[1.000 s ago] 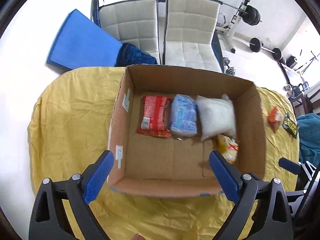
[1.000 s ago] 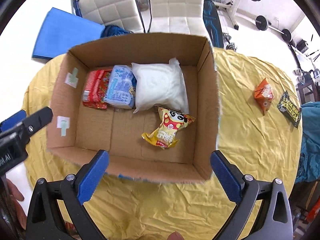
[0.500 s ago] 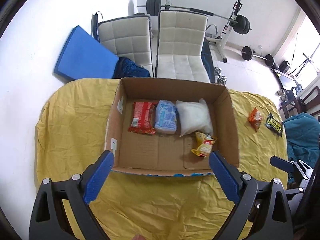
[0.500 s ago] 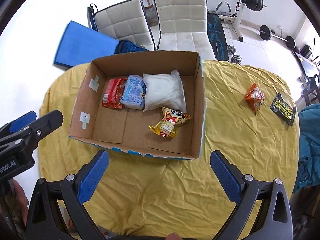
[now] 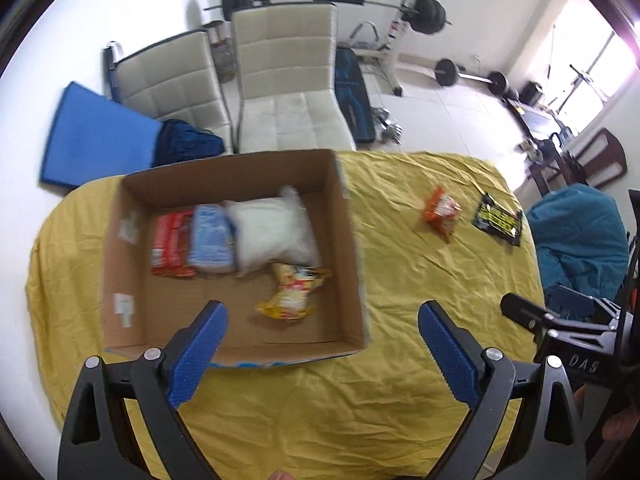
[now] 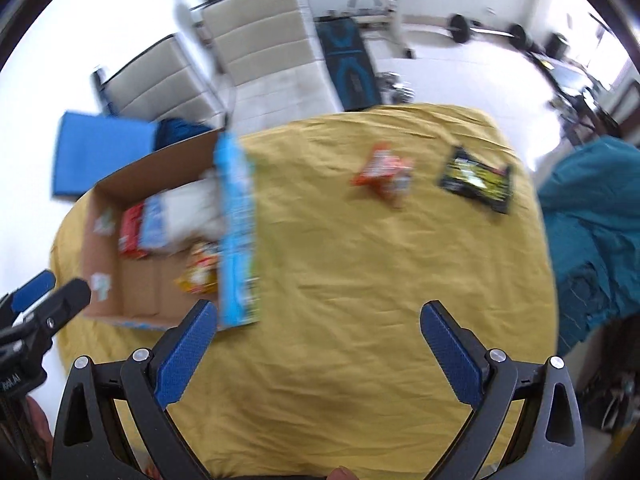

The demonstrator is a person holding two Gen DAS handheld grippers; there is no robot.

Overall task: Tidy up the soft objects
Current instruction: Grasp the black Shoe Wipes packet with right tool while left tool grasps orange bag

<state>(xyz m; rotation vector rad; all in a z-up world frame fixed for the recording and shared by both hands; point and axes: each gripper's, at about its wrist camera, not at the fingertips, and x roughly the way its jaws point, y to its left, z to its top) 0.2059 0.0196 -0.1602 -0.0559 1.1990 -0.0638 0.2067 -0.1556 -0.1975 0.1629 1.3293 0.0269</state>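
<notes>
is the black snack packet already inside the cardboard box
No, the black snack packet lies on the yellow tablecloth to the right of the cardboard box, beside the orange packet.

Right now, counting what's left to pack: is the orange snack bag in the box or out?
Out. The orange snack bag lies on the yellow cloth, apart from the box.

I am working in a room of a home that doubles as a gym. Beyond my bench [image 5: 400, 420], draped in a wrinkled yellow cloth, two cream padded chairs [image 5: 288, 92] stand on a white tiled floor, with a barbell rack [image 5: 416, 8], a loose barbell [image 5: 472, 76] and a folded blue exercise mat [image 5: 96, 136] behind them. Daylight comes from a window [image 5: 592, 68] on the right.
</notes>
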